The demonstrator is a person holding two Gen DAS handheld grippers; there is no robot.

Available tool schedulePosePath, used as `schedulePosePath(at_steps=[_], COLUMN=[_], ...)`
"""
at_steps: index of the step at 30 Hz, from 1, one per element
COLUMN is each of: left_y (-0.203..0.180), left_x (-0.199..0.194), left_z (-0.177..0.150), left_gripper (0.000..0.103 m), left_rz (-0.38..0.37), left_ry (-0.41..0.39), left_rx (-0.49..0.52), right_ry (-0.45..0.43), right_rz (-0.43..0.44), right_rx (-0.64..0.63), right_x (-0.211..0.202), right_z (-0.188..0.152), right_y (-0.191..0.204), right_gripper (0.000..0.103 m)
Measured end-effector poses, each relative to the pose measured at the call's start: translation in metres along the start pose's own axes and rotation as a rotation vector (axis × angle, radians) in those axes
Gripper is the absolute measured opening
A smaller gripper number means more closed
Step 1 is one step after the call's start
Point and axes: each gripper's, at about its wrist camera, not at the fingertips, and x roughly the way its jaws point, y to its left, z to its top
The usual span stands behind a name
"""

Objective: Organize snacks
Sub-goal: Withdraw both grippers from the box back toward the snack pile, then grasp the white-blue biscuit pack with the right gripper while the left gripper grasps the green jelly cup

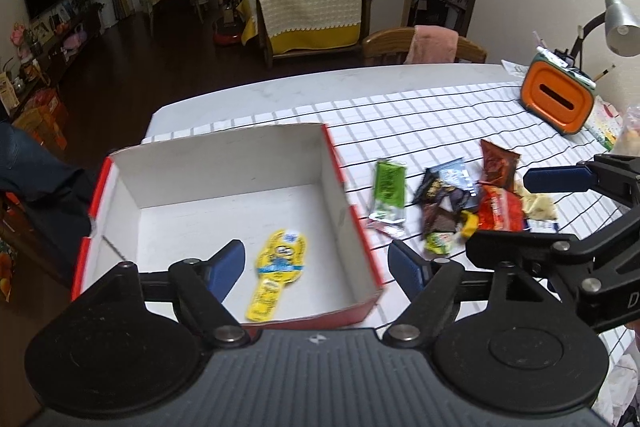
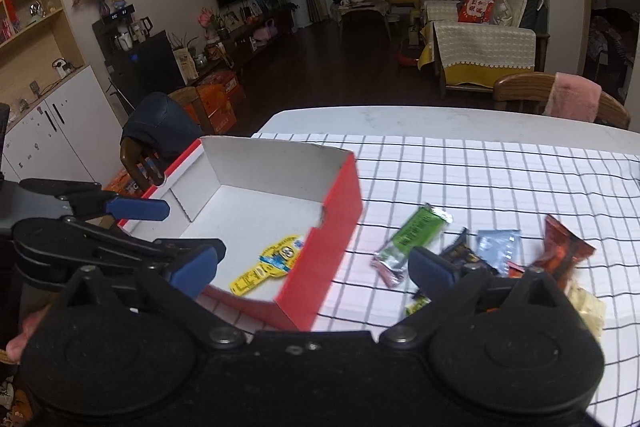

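A red box with a white inside stands on the checked tablecloth. One yellow snack packet lies flat on its floor. My left gripper is open and empty, above the box's near right part, over the packet. To the right of the box lies a pile of snacks: a green packet, dark packets and red packets. My right gripper is open and empty above the box's right wall; it shows in the left wrist view over the pile.
An orange container with pens and a desk lamp stand at the table's far right. A wooden chair with a pink cloth is behind the table. A chair with a dark jacket is beyond the box.
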Motion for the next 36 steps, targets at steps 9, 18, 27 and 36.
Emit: schedulePosePath(at_steps=[9,18,27,36], left_y=[-0.053,-0.095,-0.122,-0.135], left_x=[0.007,0.04,0.085,0.135], left_z=[0.001,-0.005,-0.008,-0.01], left_gripper=[0.085,0.085,0.085,0.085], left_rz=[-0.029,-0.059,-0.081,-0.047], left_ry=[-0.018,0.032,0.096,0.175], left_rx=[0.024,0.037,0.065,0.086], right_ry=[-0.003,0.036,0.075,0.165], right_rz=[-0.022,-0.107,-0.14,-0.168], right_rx=[0.046,0.023,0.005,-0.083], right_x=[-0.032,-0.047,-0.037,-0.001], right_z=[-0.025,-0.058,-0.077,-0.099], right_y=[-0.05,-0.108,-0.158,-0.197], right_gripper=[0.103,0.103,0.103,0.101])
